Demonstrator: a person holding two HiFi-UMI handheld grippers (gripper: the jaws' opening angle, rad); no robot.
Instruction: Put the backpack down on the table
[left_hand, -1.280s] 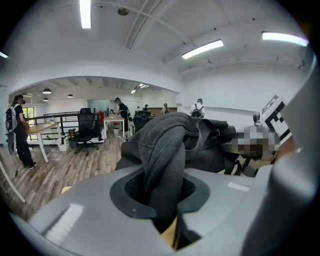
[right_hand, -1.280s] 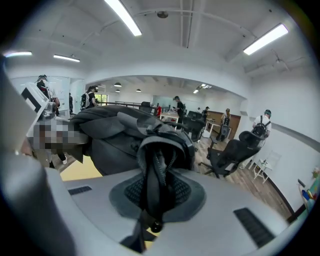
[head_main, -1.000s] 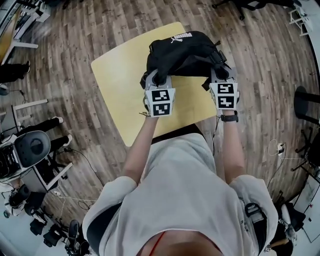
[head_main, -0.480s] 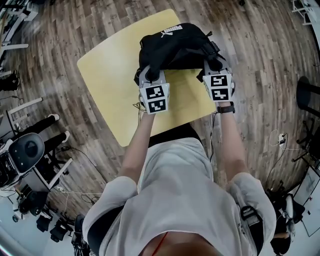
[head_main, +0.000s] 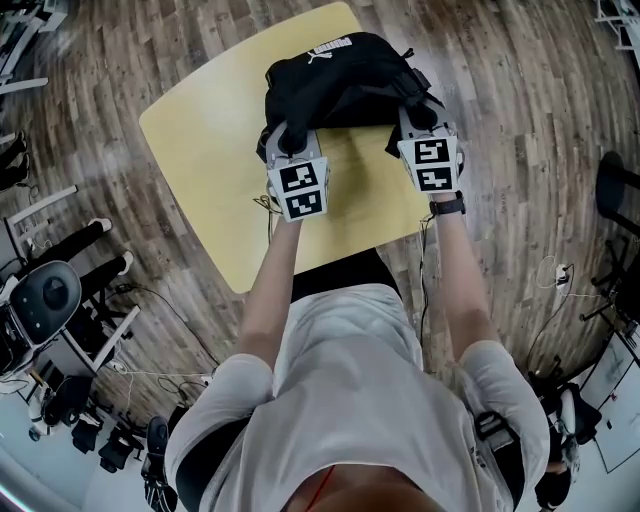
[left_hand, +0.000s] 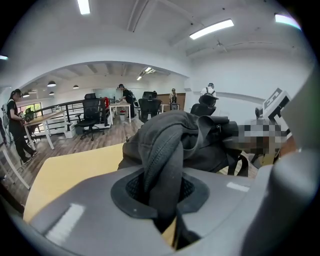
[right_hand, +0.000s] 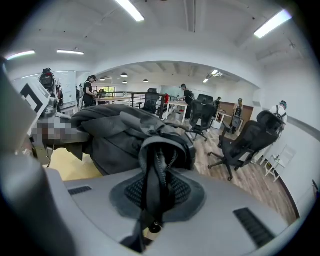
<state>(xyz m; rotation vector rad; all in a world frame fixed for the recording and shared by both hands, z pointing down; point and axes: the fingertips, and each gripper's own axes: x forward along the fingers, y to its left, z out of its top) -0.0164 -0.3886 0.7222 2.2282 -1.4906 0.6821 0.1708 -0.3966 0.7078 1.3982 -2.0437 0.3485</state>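
Note:
A black backpack (head_main: 340, 85) with a white logo sits over the far half of the light wooden table (head_main: 210, 150). My left gripper (head_main: 288, 148) is shut on a fold of its near left edge; in the left gripper view the dark fabric (left_hand: 162, 170) is pinched between the jaws of the left gripper (left_hand: 160, 195). At the bag's near right corner my right gripper (head_main: 420, 118) is shut on a zippered edge (right_hand: 159, 175), clamped in the right gripper (right_hand: 156, 195). Whether the bag's bottom touches the tabletop I cannot tell.
Wood-plank floor surrounds the table. Office chairs (right_hand: 240, 145) and desks stand to the right and behind, with several people (left_hand: 15, 125) further off. A chair (head_main: 45, 300) and cables lie at the head view's lower left. Bare tabletop shows left of the bag.
Both grippers have sunk with the backpack toward the table. The bag now sits lower and further up the head view, and both holds are unchanged.

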